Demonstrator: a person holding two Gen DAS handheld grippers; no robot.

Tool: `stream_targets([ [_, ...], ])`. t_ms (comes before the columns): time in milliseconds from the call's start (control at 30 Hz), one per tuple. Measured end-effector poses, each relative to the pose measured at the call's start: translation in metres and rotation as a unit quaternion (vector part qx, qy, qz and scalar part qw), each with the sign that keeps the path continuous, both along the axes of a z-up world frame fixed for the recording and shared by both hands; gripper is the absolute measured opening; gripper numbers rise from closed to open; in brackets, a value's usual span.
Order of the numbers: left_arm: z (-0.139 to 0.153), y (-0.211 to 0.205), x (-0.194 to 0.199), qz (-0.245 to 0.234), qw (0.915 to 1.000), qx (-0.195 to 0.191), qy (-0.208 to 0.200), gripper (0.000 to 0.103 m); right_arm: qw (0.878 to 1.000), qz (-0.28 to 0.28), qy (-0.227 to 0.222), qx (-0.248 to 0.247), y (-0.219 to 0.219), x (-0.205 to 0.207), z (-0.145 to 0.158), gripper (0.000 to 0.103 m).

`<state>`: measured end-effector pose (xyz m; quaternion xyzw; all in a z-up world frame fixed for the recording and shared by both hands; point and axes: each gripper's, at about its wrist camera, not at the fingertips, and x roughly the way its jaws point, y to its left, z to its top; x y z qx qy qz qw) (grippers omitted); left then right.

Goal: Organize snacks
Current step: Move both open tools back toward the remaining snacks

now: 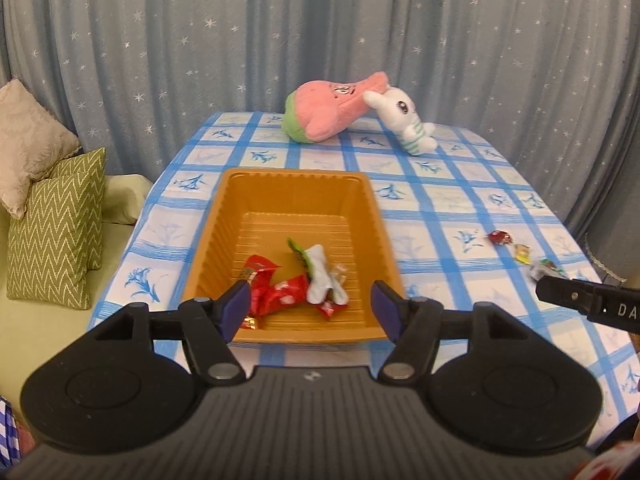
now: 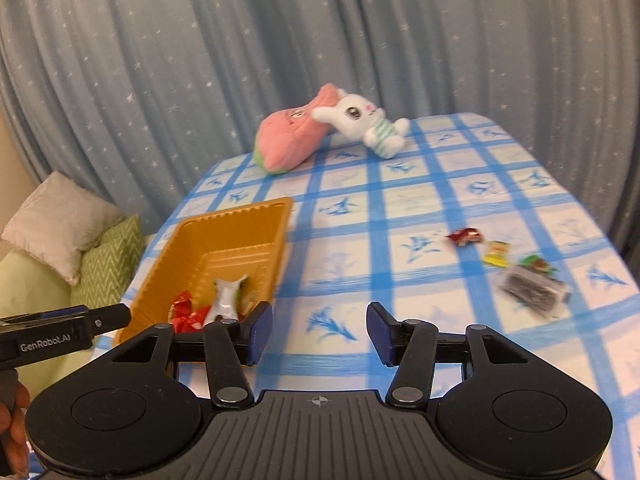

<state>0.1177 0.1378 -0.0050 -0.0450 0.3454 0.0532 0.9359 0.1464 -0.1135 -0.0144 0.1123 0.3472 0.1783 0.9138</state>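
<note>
An orange plastic tray (image 1: 296,174) stands on the blue-checked tablecloth and holds several wrapped snacks: red wrappers (image 1: 276,292), a white one (image 1: 322,276) and a green one (image 1: 298,252). My left gripper (image 1: 310,304) hovers open above the tray's near end, with nothing between its pads. My right gripper (image 2: 320,328) is open over bare cloth just right of the tray (image 2: 236,208). To its right lie a red candy (image 2: 464,237), a yellow candy (image 2: 496,254), a green one (image 2: 538,263) and a clear packet with dark contents (image 2: 532,288).
A pink plush (image 1: 332,108) and a white rabbit plush (image 1: 404,120) lie at the table's far end against a starry grey curtain. Green zigzag cushions (image 1: 56,232) and a beige pillow (image 1: 28,140) sit on a sofa left of the table. A hand (image 2: 12,432) grips the left tool.
</note>
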Motion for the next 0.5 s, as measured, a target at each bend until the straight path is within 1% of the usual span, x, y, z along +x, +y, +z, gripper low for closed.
stream_targets([
  [133,0.006,-0.019,-0.007,-0.01,0.9999,-0.005,-0.007,0.066,1.0,-0.021,-0.002,-0.005,-0.023,-0.011,0.004,0.054],
  [267,0.009,-0.038,-0.012,-0.019,0.9996,-0.016,-0.014,0.073,0.999,-0.043,-0.004,-0.011,-0.047,-0.019,0.008,0.055],
  [333,0.009,-0.047,-0.013,-0.026,0.9993,-0.02,-0.016,0.074,0.998,-0.052,-0.005,-0.017,-0.058,-0.023,0.01,0.056],
  [433,0.008,-0.062,-0.012,-0.04,0.9988,-0.025,-0.015,0.078,0.997,-0.066,-0.007,-0.026,-0.074,-0.029,0.011,0.06],
  [500,0.007,-0.073,-0.011,-0.049,0.9984,-0.026,-0.014,0.079,0.997,-0.077,-0.007,-0.029,-0.084,-0.032,0.01,0.064],
])
